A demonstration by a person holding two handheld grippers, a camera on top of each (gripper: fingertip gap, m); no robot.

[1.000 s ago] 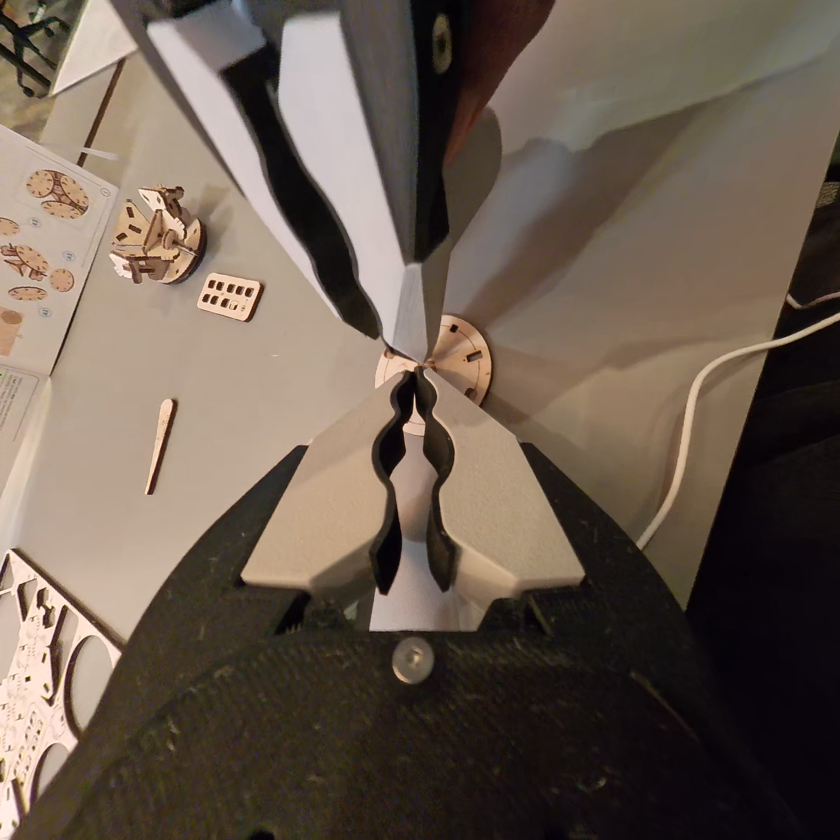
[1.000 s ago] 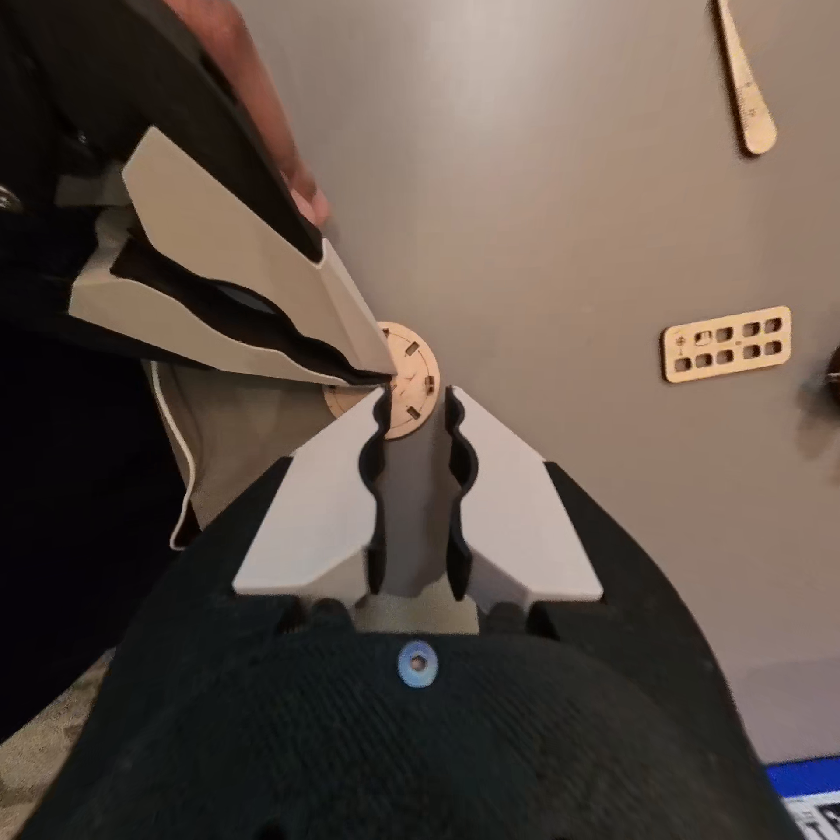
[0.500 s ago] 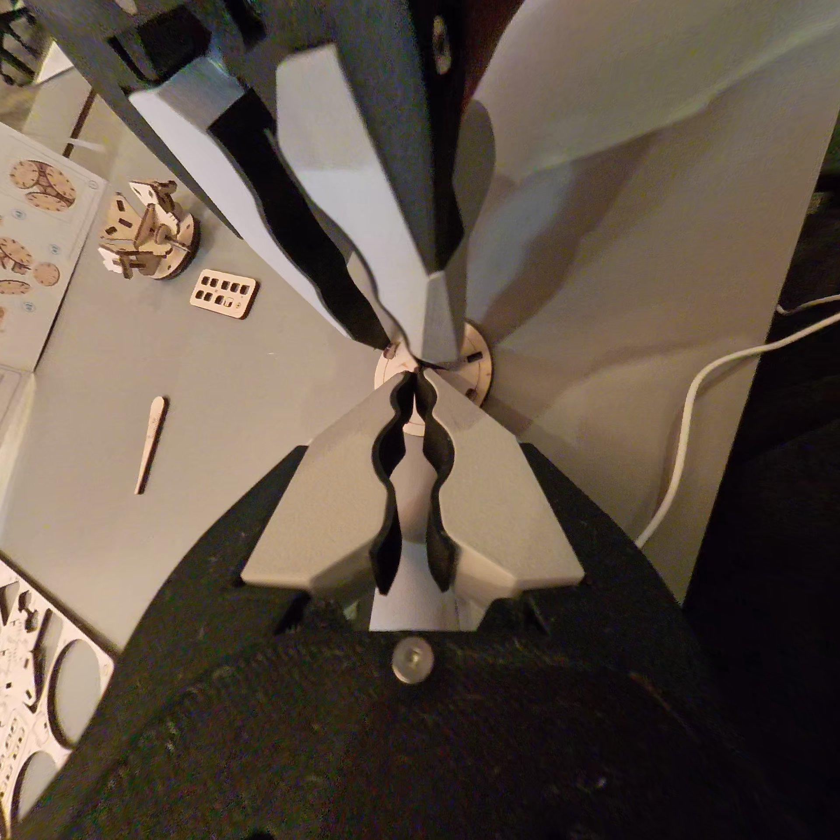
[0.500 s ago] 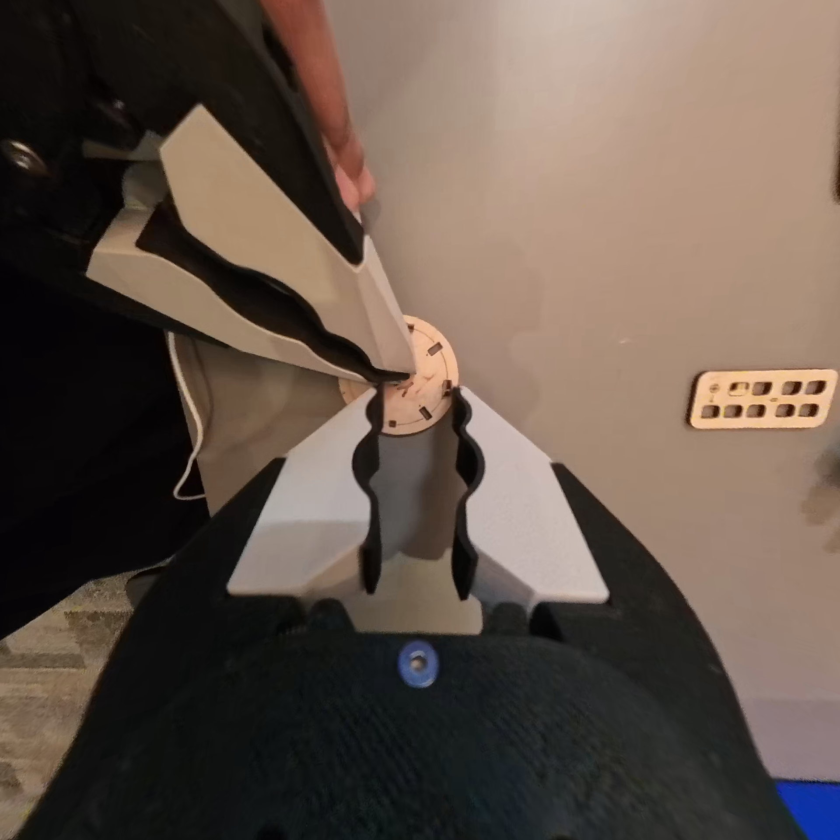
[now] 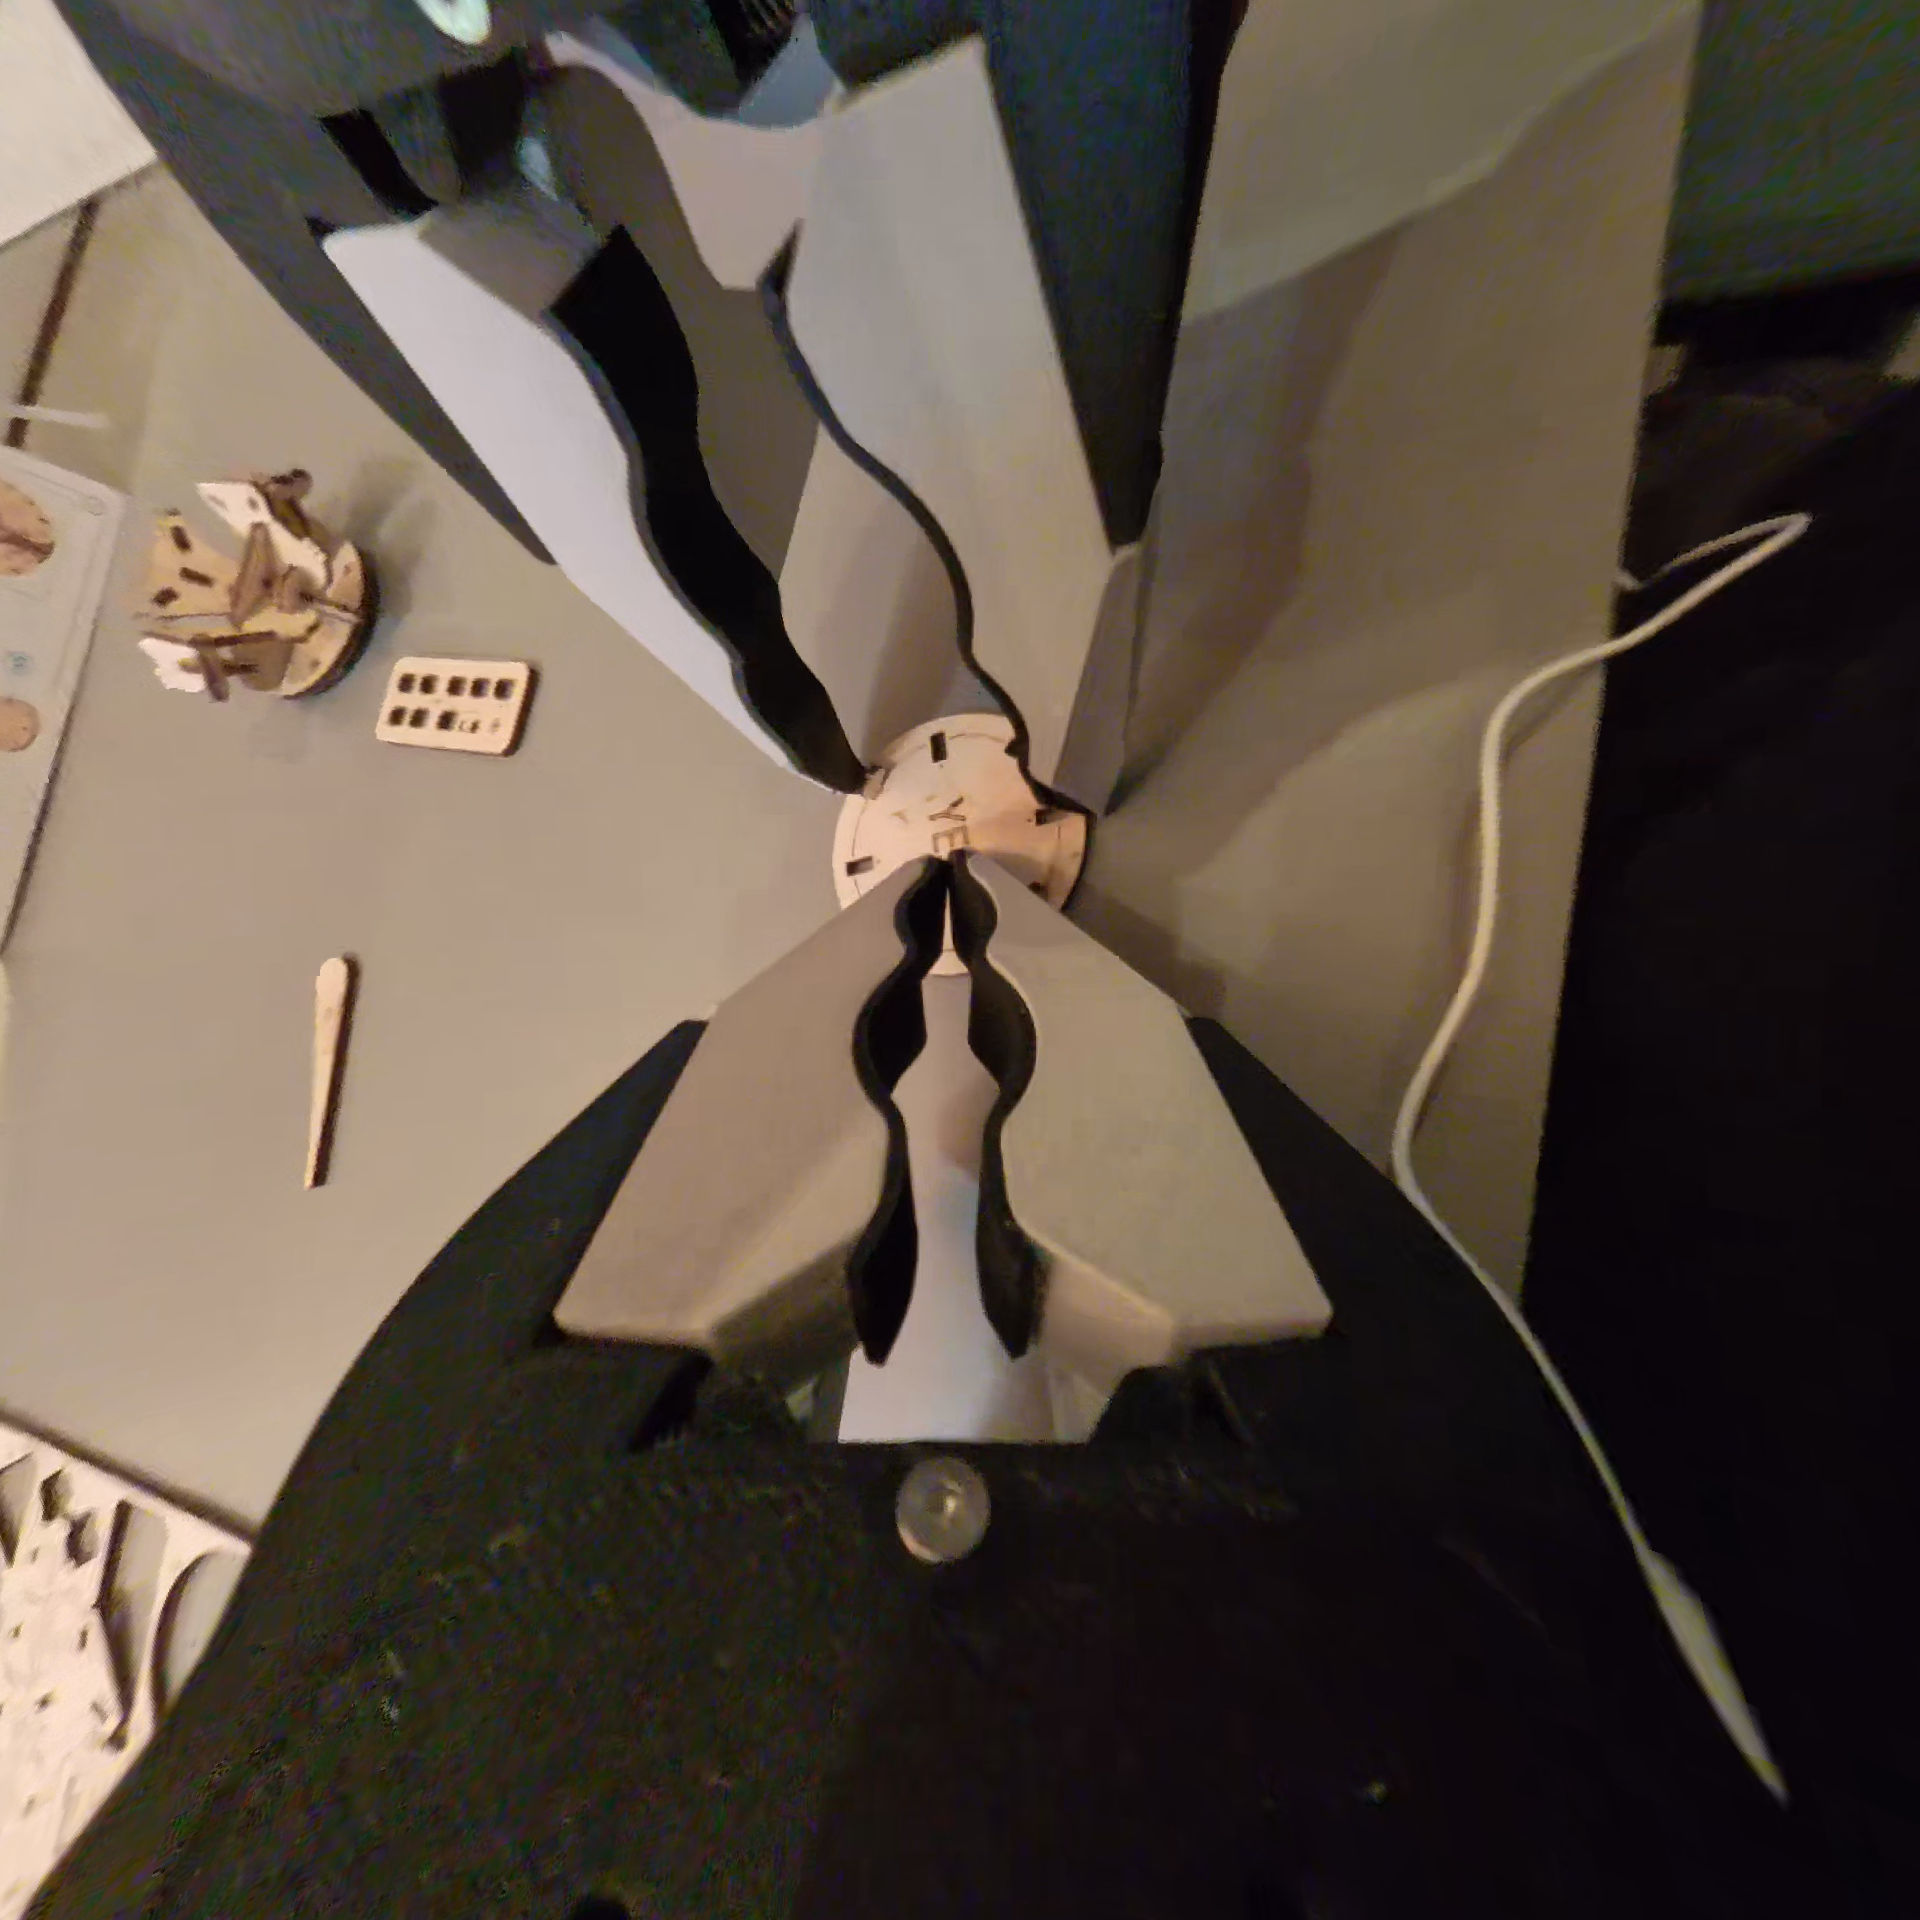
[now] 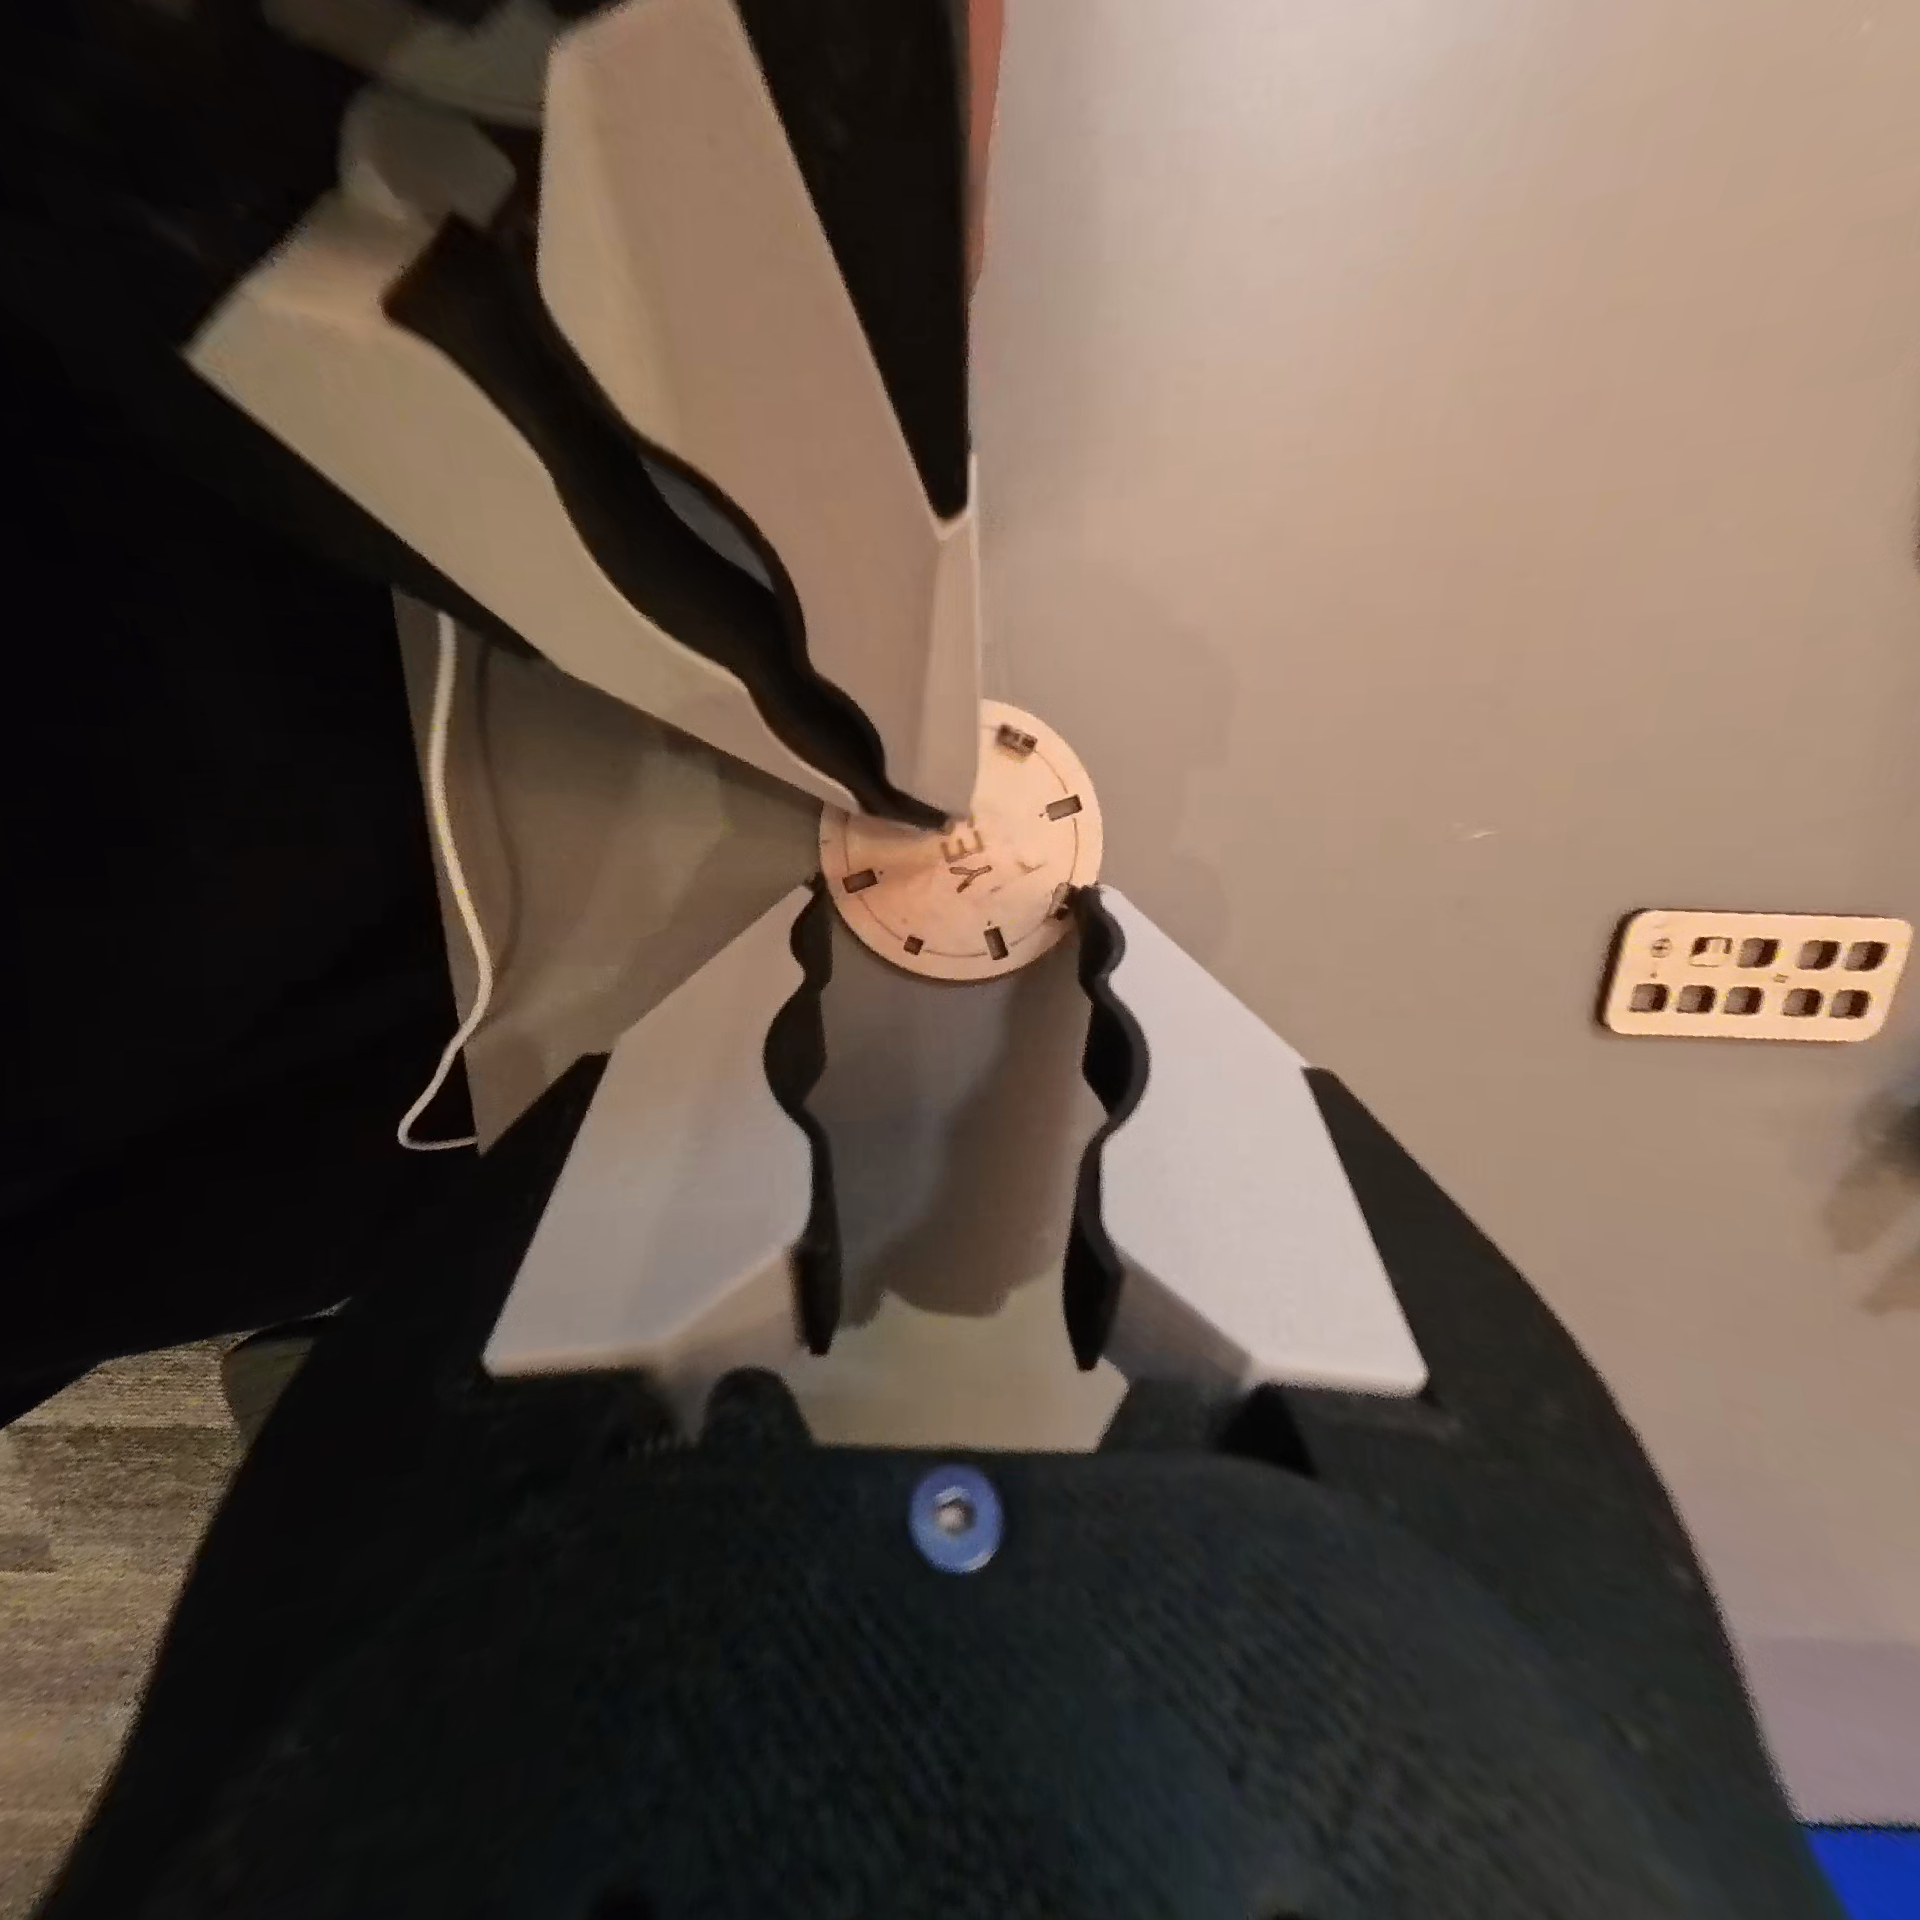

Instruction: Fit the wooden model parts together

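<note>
— Wooden bits lie across the grey table (image 5: 520, 935). On the far left, a paper sheet (image 5: 42, 582) with drawings, and a punched-out board (image 5: 62, 1621) at the lower corner.

— Next to them?

— A half-built wooden model (image 5: 255, 597), then a small slotted plate (image 5: 455, 707) beside it, and a thin stick (image 5: 330, 1055) nearer the camera.

— And the disc?

— It lies flat on the table, near its right edge. The left gripper (image 5: 943, 868) has its tips together, pressed down on the disc (image 5: 940, 800) close to the middle. Nothing is pinched between them.

— The other tongs?

— The right gripper (image 6: 945, 894) stands apart, one tip at each side of the disc (image 6: 961, 883). Its right finger (image 6: 1101, 935) touches the rim; whether the left one does, cannot tell. The disc is not lifted.

— Further right?

— A white cable (image 5: 1455, 935) runs along the table's edge, with dark floor beyond. From the right wrist the slotted plate (image 6: 1756, 977) sits well to the right of the disc.
</note>
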